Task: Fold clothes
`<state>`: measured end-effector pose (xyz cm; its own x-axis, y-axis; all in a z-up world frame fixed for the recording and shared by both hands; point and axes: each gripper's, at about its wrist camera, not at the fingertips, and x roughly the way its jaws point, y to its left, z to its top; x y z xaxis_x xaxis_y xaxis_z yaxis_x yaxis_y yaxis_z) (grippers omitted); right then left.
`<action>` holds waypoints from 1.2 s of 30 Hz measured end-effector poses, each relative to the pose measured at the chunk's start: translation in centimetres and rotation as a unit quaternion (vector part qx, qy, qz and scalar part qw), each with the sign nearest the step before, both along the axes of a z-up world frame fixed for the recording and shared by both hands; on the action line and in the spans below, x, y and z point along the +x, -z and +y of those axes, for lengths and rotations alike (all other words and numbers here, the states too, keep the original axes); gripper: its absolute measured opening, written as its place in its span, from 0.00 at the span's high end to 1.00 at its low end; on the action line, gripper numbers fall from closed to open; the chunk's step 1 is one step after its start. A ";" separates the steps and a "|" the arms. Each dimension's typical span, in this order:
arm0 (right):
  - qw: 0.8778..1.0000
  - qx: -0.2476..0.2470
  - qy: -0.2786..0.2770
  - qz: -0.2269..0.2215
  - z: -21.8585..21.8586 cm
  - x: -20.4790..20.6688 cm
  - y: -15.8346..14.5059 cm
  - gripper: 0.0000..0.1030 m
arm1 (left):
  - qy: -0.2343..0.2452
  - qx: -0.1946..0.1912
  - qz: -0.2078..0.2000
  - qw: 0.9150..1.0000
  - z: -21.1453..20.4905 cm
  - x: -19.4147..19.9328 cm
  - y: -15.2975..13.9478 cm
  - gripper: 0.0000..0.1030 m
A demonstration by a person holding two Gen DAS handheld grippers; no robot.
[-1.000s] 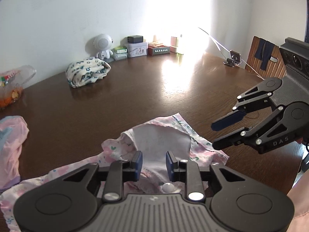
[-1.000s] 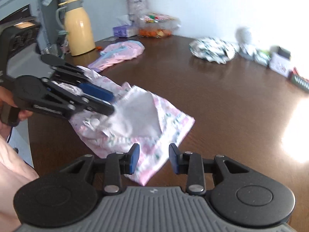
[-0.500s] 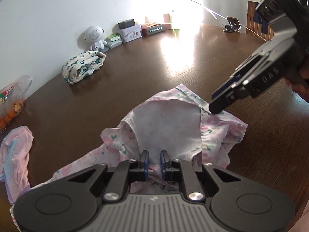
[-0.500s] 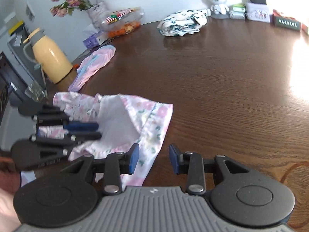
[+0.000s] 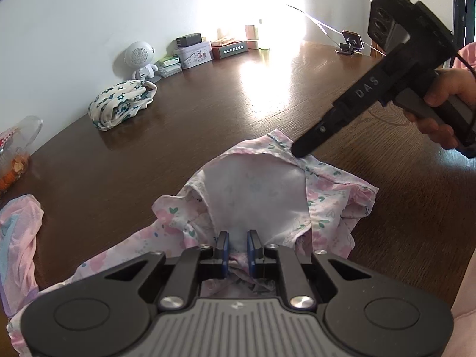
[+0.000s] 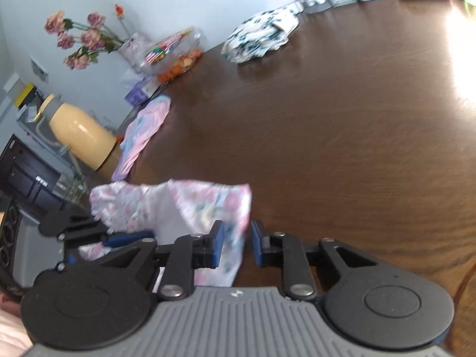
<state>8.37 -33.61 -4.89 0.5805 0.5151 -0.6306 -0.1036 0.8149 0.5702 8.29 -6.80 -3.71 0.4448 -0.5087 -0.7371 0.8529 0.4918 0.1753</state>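
Observation:
A pink floral garment (image 5: pixel 261 196) lies crumpled on the brown table (image 5: pixel 208 113) near its front edge, its pale inner side facing up. My left gripper (image 5: pixel 237 248) is shut on the garment's near edge. My right gripper (image 5: pixel 299 151) comes in from the right and its tip touches the garment's far right edge. In the right wrist view the right gripper (image 6: pixel 235 242) is open, with the garment's corner (image 6: pixel 208 205) between its blue pads (image 6: pixel 218 244). The left gripper (image 6: pixel 128 238) shows there at the left, on the cloth.
A folded white-and-green floral garment (image 5: pixel 119 108) lies at the back left. A pink and blue garment (image 5: pixel 15 238) lies at the left. A white speaker figure (image 5: pixel 139 62) and small boxes (image 5: pixel 196 53) line the wall. A yellow jug (image 6: pixel 80 136), flowers (image 6: pixel 83 38) and a snack bag (image 6: pixel 175 56) stand at the far end.
My left gripper has closed on the garment's near edge. My right gripper has swung down and in until its open pads straddle the garment's far corner.

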 end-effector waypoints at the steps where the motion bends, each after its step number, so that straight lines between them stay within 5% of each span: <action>1: 1.000 0.003 0.001 0.001 -0.2 0.3 0.1 0.80 | 0.000 0.000 0.001 1.000 0.0 0.1 0.0 0.89; 8: 0.999 0.033 -0.017 0.009 -0.7 2.4 0.8 0.80 | 0.005 0.003 0.003 1.000 -0.1 0.3 -0.2 0.89; 11: 0.999 0.038 -0.021 0.014 -0.8 2.7 0.8 0.79 | 0.000 -0.004 -0.005 1.000 -0.3 0.1 -1.3 0.85; 14: 0.999 0.031 -0.032 0.015 -0.8 2.9 0.5 0.75 | 0.019 -0.016 -0.020 0.999 -1.2 -1.5 -3.1 0.69; 20: 0.998 0.018 -0.054 0.017 -0.4 3.6 0.3 0.76 | 0.055 -0.006 -0.028 0.998 -3.7 -4.5 -4.0 0.69; 25: 0.998 0.026 -0.056 0.030 -0.6 3.8 0.5 0.95 | 0.058 -0.003 -0.016 0.998 -4.6 -5.7 -3.2 0.69; 28: 0.998 0.020 -0.055 0.024 -0.5 3.4 -0.1 0.96 | 0.063 0.003 -0.014 0.998 -5.3 -6.1 -2.9 0.69; 36: 0.992 -0.108 -0.065 -0.007 0.2 1.7 -4.3 0.96 | 0.016 0.003 -0.026 1.000 -2.8 -3.9 -3.4 0.69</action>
